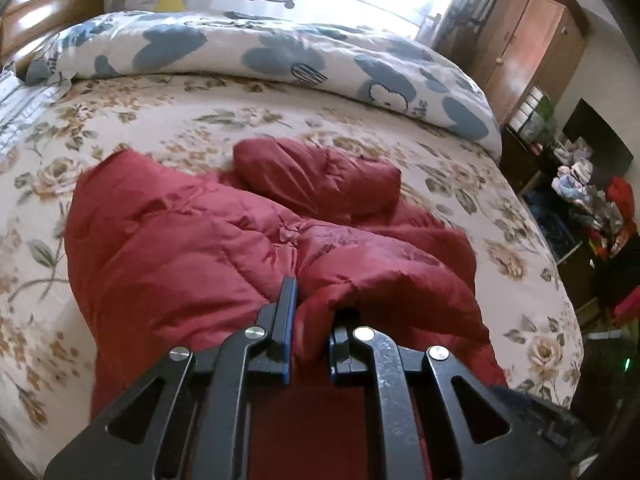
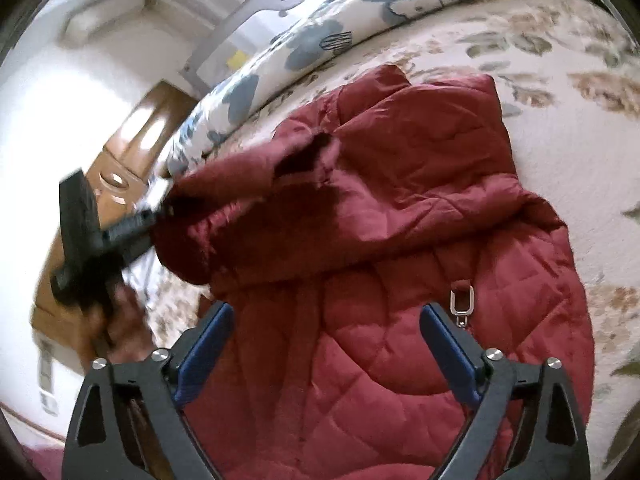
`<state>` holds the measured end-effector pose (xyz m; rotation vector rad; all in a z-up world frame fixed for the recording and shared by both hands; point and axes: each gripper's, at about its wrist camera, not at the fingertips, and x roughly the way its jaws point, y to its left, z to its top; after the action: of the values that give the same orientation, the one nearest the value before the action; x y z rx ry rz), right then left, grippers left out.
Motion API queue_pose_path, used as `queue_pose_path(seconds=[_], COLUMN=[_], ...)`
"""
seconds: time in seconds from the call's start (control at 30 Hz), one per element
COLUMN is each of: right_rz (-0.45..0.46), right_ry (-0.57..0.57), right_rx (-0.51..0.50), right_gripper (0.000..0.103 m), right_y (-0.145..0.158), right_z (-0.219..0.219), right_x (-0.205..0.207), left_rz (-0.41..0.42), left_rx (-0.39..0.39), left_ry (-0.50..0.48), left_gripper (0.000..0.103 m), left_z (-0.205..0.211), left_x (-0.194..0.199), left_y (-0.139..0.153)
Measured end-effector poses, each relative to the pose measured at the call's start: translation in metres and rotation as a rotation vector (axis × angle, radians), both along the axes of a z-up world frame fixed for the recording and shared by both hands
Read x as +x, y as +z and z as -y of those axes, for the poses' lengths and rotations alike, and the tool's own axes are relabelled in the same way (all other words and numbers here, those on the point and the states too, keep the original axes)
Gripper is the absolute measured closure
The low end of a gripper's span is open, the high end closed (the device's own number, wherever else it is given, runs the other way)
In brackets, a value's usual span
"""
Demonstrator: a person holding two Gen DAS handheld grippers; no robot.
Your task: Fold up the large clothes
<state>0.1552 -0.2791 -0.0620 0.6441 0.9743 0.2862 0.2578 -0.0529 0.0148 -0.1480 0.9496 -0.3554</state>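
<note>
A red quilted jacket (image 1: 192, 240) lies crumpled near the middle of the bed (image 1: 168, 128), on its floral sheet. The left gripper (image 1: 310, 320) has its jaws pinching a bunched fold of the jacket. The right gripper (image 2: 326, 340) hovers over the jacket's quilted body, its jaws spread with nothing between them. A rolled blue-patterned duvet (image 1: 280, 52) lines the bed's far edge.

Quilted red jacket (image 2: 400, 208): smooth cloth with a slight sheen, metal clip (image 2: 462, 300). Floral bedsheet (image 1: 180, 120): matt cloth. Left gripper (image 1: 312, 320): scuffed matt black, shiny metal rivets. Far-left headboard (image 1: 44, 8): glossy wood.
</note>
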Motion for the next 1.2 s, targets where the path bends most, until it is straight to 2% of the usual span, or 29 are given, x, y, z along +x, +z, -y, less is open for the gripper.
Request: queue_pose_path(seconds=[0.13,0.37,0.63,0.67,0.73,0.77,0.8,0.83,0.97,1.1,1.2], right_rz=[0.002,-0.013,-0.065,-0.072,-0.097,-0.106,-0.108,-0.105,-0.052,0.001,0.026], right_ry=[-0.042,-0.068,-0.056,-0.059,-0.063,-0.063,-0.062,-0.064,-0.064,-0.080,-0.101], right_rx=[0.099,0.254,0.492,0.506,0.541,0.549,0.552,0.542,0.439,0.340,0.283], right_gripper=[0.013,0.018,0.019,0.021,0.043,0.051,0.069,0.080,0.089,0.091,0.091], right_y=[-0.002,-0.014,-0.048,-0.052,-0.063,-0.066,-0.067,-0.067,-0.053,-0.037,-0.028], right_z=[0.013,0.021,0.014,0.014,0.013,0.012,0.011,0.011,0.010,0.017,0.028], right_x=[0.011,0.043,0.093,0.097,0.107,0.110,0.111,0.113,0.111,0.107,0.101], left_rz=[-0.036,-0.049,-0.041,-0.041,-0.044,-0.049,-0.058,-0.075,-0.121,-0.111,-0.098], left_rx=[-0.016,-0.048,-0.035,-0.037,-0.036,-0.031,-0.030,-0.028,-0.022,-0.034,-0.033], left_ry=[-0.002,0.020,0.000,-0.004,-0.014,-0.015,-0.018,-0.026,-0.079,-0.111,-0.108], left_gripper=[0.093,0.093,0.093,0.093,0.093,0.093,0.090,0.087,0.078,0.057,0.057], left_z=[0.009,0.008,0.006,0.005,0.005,0.004,0.004,0.004,0.003,-0.002,-0.007], left_x=[-0.007,-0.016,-0.019,-0.019,-0.019,-0.019,-0.019,-0.019,-0.022,-0.034,-0.036], left_y=[-0.011,-0.015,-0.017,-0.017,-0.019,-0.020,-0.021,-0.022,-0.027,-0.027,-0.025])
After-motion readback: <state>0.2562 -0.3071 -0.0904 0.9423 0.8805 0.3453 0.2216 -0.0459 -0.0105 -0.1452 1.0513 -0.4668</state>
